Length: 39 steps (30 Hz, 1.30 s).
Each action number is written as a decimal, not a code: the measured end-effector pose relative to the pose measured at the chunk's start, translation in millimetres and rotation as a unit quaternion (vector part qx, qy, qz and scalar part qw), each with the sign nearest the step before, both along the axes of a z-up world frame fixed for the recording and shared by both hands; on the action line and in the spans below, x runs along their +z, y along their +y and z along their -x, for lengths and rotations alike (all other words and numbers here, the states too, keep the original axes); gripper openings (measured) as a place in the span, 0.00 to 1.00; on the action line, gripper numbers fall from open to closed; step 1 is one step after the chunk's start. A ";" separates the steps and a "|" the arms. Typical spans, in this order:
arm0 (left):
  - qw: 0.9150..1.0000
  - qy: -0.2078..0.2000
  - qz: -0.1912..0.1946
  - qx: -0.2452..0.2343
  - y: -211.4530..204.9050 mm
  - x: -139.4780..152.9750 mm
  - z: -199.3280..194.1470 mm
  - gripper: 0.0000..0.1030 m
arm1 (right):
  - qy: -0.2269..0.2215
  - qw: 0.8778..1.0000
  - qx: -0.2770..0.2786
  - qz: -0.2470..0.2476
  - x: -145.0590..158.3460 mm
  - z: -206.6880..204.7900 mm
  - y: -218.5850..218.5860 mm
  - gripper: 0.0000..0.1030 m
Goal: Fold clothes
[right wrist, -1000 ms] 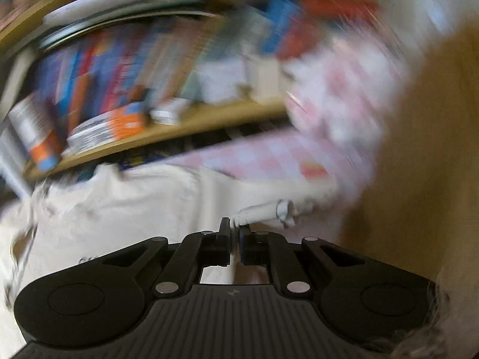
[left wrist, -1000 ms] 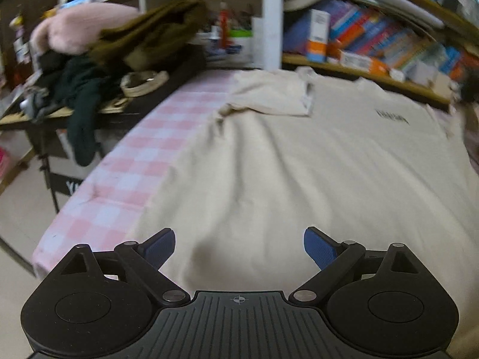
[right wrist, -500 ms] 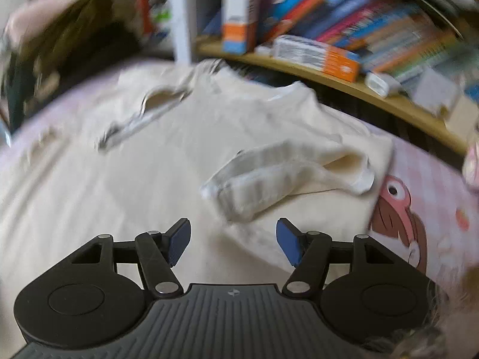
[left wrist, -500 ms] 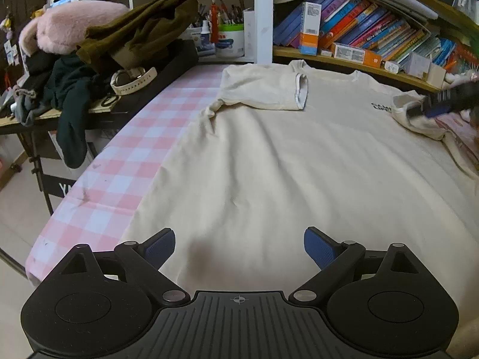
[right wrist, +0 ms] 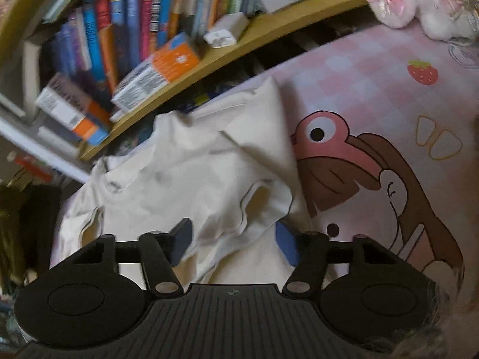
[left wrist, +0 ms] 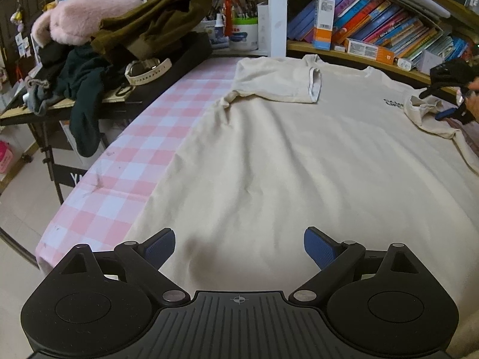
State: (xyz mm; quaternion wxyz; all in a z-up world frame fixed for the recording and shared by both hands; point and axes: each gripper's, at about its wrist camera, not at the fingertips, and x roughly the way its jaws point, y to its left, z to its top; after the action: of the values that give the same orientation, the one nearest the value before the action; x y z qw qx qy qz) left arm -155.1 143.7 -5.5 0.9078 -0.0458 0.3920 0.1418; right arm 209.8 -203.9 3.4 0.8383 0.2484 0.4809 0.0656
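A cream T-shirt (left wrist: 299, 155) lies flat on the pink checked tablecloth (left wrist: 125, 161). Its left sleeve (left wrist: 278, 83) is folded in over the chest. My left gripper (left wrist: 239, 243) hovers open over the shirt's near hem with nothing between its pads. At the far right, my right gripper (left wrist: 435, 104) sits at the crumpled right sleeve (left wrist: 425, 113), with a hand behind it. In the right wrist view the right gripper (right wrist: 233, 239) has its jaws closing, with the bunched sleeve (right wrist: 257, 203) lying between the blue pads, which are not pressing on it.
A black side table at the left carries a heap of clothes (left wrist: 119, 30) and a watch (left wrist: 146, 68). A bookshelf (left wrist: 374, 30) runs along the back edge. Pink plush toys (right wrist: 404, 0) sit at the far right, on the cloth's cartoon print (right wrist: 374, 164).
My right gripper went from shut to open, swung across the shirt's far right corner and came down over the right sleeve. The left gripper stayed where it was.
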 end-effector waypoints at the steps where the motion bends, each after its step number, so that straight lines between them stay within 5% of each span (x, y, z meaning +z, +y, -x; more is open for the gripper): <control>1: 1.000 0.002 0.001 -0.001 -0.5 -0.3 -1.5 0.92 | 0.001 1.000 -0.002 0.005 0.1 -5.2 3.5 0.52; 2: 1.000 0.005 0.002 -0.003 -1.1 -0.6 -3.1 0.92 | 0.001 1.000 -0.004 0.011 0.3 -10.4 7.1 0.50; 4: 1.000 0.008 0.000 -0.008 -2.8 0.1 -7.6 0.92 | -0.073 0.993 0.094 -0.012 19.3 -10.6 34.0 0.46; 6: 1.000 0.005 -0.002 -0.013 -5.7 1.9 -11.6 0.92 | -0.147 0.970 0.192 -0.035 38.4 -10.7 61.0 0.42; 8: 1.000 0.002 -0.005 -0.019 -8.6 3.0 -14.4 0.92 | -0.170 0.962 0.210 -0.035 46.9 -3.5 69.7 0.44; 14: 1.000 0.002 -0.003 -0.017 -9.8 1.4 -15.2 0.92 | -0.123 0.984 0.125 0.041 25.8 5.1 31.5 0.44; 20: 1.000 0.014 0.000 -0.022 -13.4 -2.5 -18.9 0.92 | -0.091 0.975 0.058 0.192 6.8 5.2 -10.6 0.39; 28: 0.999 0.043 -0.010 -0.028 -25.2 -5.9 -21.8 0.92 | -0.075 0.986 0.046 0.138 -3.5 -38.5 -19.4 0.30; 32: 0.998 0.050 -0.020 -0.022 -31.6 -2.9 -20.0 0.92 | -0.062 0.988 0.061 0.129 -11.5 -57.9 -14.8 0.05; 39: 0.998 0.048 -0.023 -0.016 -38.5 -1.6 -22.9 0.92 | -0.073 0.989 0.017 0.130 -10.8 -57.2 -38.8 0.05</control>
State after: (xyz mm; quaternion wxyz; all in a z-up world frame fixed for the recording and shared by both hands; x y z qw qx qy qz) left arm -132.2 105.2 -7.0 0.8912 -0.0119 0.4320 0.1378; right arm 267.1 -242.8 -7.4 0.8952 0.1233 0.4268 0.0344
